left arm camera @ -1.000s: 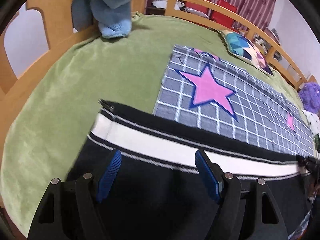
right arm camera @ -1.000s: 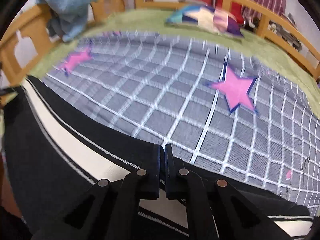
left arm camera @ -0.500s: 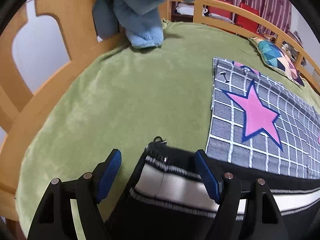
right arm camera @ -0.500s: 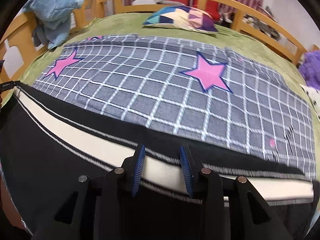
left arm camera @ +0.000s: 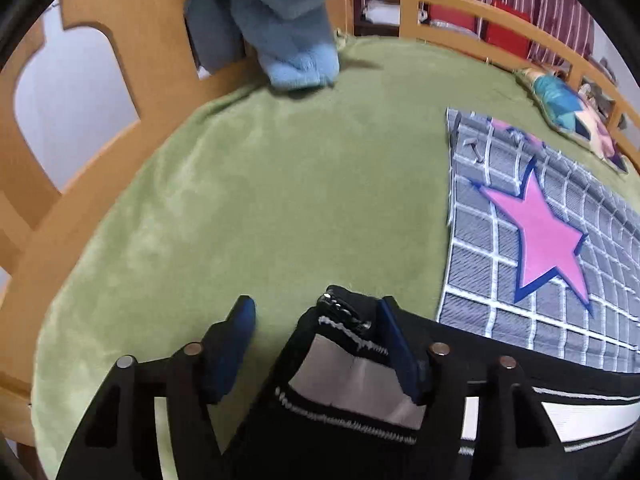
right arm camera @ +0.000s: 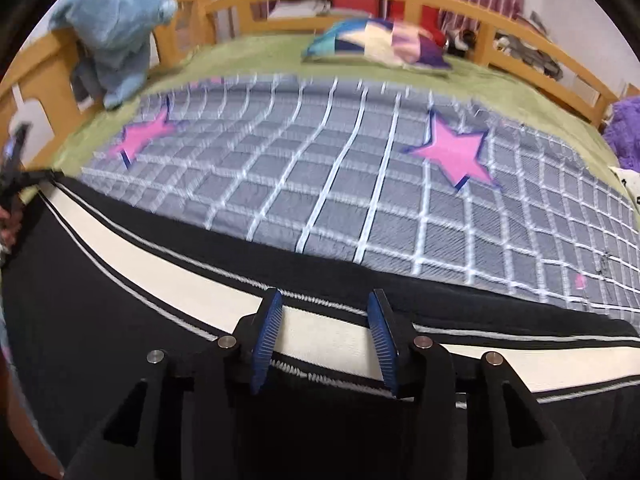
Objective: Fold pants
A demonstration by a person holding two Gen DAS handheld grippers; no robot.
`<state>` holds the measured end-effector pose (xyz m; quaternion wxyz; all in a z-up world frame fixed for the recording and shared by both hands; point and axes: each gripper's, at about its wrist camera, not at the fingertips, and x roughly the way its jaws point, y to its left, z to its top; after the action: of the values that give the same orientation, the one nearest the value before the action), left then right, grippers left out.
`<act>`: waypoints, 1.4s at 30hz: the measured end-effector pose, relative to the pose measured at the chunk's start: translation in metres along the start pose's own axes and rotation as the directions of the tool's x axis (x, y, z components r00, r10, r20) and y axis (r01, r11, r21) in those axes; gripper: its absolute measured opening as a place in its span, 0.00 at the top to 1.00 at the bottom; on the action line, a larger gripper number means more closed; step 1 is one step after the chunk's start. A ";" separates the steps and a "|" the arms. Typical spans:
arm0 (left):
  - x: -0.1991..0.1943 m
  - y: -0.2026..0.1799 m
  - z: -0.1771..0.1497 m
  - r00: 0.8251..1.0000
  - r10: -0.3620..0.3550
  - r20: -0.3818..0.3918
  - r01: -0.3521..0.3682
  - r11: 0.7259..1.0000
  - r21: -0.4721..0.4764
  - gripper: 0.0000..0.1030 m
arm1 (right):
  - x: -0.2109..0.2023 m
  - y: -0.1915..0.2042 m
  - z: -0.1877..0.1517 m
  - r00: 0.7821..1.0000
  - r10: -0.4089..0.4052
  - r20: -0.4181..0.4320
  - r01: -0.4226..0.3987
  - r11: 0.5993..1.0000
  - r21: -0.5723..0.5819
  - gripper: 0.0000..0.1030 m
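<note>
Black pants with a white side stripe lie stretched along the near edge of the bed. In the left wrist view their end rises between my open fingers, against the right pad. My left gripper is open around that end, not closed on it. My right gripper is open just above the white stripe, midway along the pants, holding nothing. My left gripper also shows small at the far left of the right wrist view.
A grey grid blanket with pink stars lies beyond the pants on the green bed cover. A blue plush toy sits at the wooden bed rail. A colourful pillow lies far back.
My right gripper has opened and let go of the pants. My left gripper has moved left to the end of the pants, which now stands between its fingers.
</note>
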<state>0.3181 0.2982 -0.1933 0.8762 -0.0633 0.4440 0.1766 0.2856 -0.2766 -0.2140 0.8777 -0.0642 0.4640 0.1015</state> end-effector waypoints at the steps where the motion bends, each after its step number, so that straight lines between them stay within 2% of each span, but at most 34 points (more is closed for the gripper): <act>1: -0.010 0.002 0.000 1.000 -0.020 0.004 0.020 1.000 0.002 0.40 | 0.009 -0.002 -0.001 1.000 -0.002 -0.029 0.002 1.000 0.014 0.57; 3: -0.023 0.005 -0.003 0.999 -0.037 -0.006 0.037 0.999 0.015 0.35 | 0.009 -0.004 0.003 1.000 0.002 -0.014 -0.001 0.999 0.047 0.57; 5: -0.040 0.011 -0.013 0.998 -0.056 -0.007 0.057 0.998 0.027 0.35 | 0.000 -0.005 0.007 1.000 0.013 -0.020 -0.011 0.996 0.084 0.57; 8: -0.067 0.025 -0.037 0.995 -0.097 -0.013 0.097 0.995 0.024 0.34 | -0.024 -0.005 0.002 0.999 0.035 0.027 -0.039 0.989 0.145 0.57; 11: -0.092 0.050 -0.067 0.986 -0.165 -0.013 0.164 0.986 -0.042 0.34 | -0.049 -0.001 -0.011 0.998 0.031 0.063 -0.042 0.984 0.172 0.51; 13: -0.106 0.071 -0.093 0.974 -0.227 -0.015 0.224 0.968 -0.114 0.34 | -0.062 0.002 -0.021 0.997 0.019 0.074 -0.033 0.981 0.191 0.48; 15: -0.115 0.086 -0.116 0.969 -0.246 -0.011 0.241 0.957 -0.163 0.35 | -0.070 0.004 -0.031 0.998 0.004 0.068 -0.018 0.976 0.217 0.47; 16: -0.116 0.090 -0.123 0.968 -0.253 -0.006 0.247 0.952 -0.181 0.35 | -0.073 0.005 -0.037 0.998 -0.003 0.060 -0.011 0.974 0.226 0.47; 19: -0.103 0.099 -0.144 0.943 -0.330 -0.047 0.309 0.917 -0.254 0.35 | -0.082 0.007 -0.055 0.999 -0.018 0.037 0.009 0.968 0.250 0.47; 21: -0.088 0.101 -0.150 0.943 -0.328 -0.061 0.297 0.909 -0.292 0.36 | -0.089 0.009 -0.066 1.000 -0.017 0.018 0.012 0.963 0.269 0.47; 23: -0.074 0.103 -0.151 0.934 -0.352 -0.055 0.316 0.889 -0.333 0.36 | -0.097 0.010 -0.076 1.000 -0.022 0.009 0.018 0.959 0.283 0.47; 24: -0.066 0.105 -0.149 0.926 -0.375 -0.041 0.337 0.871 -0.358 0.36 | -0.102 0.011 -0.081 0.999 -0.041 0.011 0.036 0.957 0.288 0.47; 26: -0.056 0.109 -0.149 0.922 -0.388 -0.016 0.349 0.846 -0.402 0.37 | -0.116 0.013 -0.093 0.997 -0.078 0.029 0.066 0.952 0.298 0.47; 29: -0.053 0.115 -0.151 0.930 -0.368 0.010 0.329 0.818 -0.472 0.53 | -0.129 0.016 -0.105 0.997 -0.078 0.024 0.066 0.947 0.314 0.47; 30: -0.055 0.115 -0.151 0.936 -0.353 0.008 0.314 0.823 -0.473 0.73 | -0.132 0.016 -0.111 0.998 -0.064 0.011 0.057 0.943 0.329 0.47; 33: -0.074 0.107 -0.138 0.951 -0.309 0.022 0.292 0.871 -0.395 0.86 | -0.140 0.017 -0.122 1.000 -0.021 0.008 0.017 0.940 0.341 0.47; 35: -0.103 0.085 -0.120 0.967 -0.248 0.054 0.253 0.926 -0.281 0.87 | -0.146 0.018 -0.126 0.999 -0.035 0.027 0.024 0.939 0.342 0.47; 37: -0.140 0.053 -0.103 0.971 -0.202 0.127 0.220 0.963 -0.157 0.88 | -0.152 0.017 -0.129 0.998 -0.036 0.043 0.019 0.939 0.343 0.47; 39: -0.171 0.023 -0.092 0.964 -0.207 0.170 0.220 0.973 -0.065 0.88 | -0.164 0.014 -0.134 0.996 -0.033 0.077 0.004 0.938 0.346 0.47; 42: -0.214 -0.030 -0.084 0.927 -0.322 0.191 0.320 0.946 0.045 0.88 | -0.178 0.009 -0.140 0.992 -0.053 0.113 0.012 0.942 0.337 0.47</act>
<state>0.1496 0.1941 -0.0733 0.9331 -0.1115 0.3403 0.0333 0.0730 -0.3176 -0.1452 0.9038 0.0846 0.4193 0.0102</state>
